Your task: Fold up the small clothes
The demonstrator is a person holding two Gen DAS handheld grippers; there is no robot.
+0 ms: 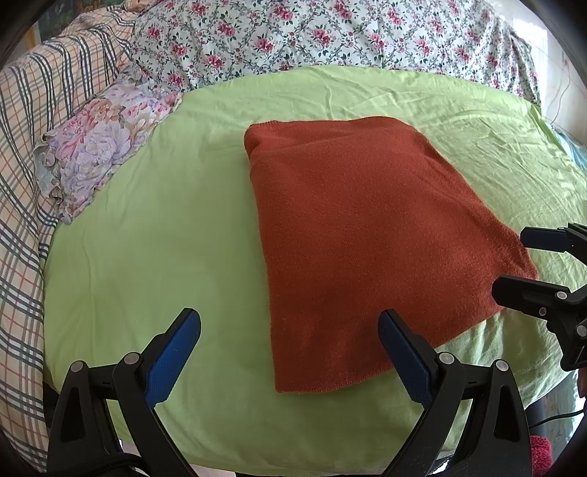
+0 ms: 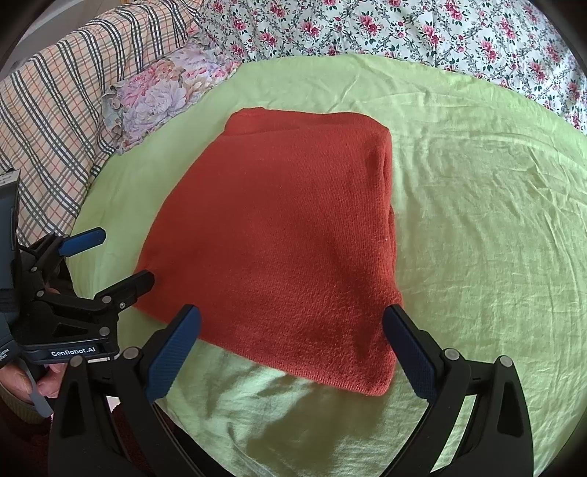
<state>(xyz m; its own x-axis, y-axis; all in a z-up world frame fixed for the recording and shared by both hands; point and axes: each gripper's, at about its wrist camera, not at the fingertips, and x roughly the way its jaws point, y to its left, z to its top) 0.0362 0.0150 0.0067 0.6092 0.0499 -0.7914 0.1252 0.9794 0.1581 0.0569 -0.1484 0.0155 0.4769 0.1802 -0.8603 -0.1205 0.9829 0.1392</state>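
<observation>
A light green sheet [image 1: 154,257] [image 2: 477,227] lies spread over the bed, lightly creased. Along its far edge a quilt printed with pink flowers [image 1: 330,33] [image 2: 403,29] is bunched up. At the sheet's far left corner sits a small pillow in a lilac and pink flower print [image 1: 99,146] [image 2: 165,95], touching the sheet. Left of the sheet, behind the pillow, a checked blanket [image 1: 33,146] [image 2: 66,102] is heaped.
</observation>
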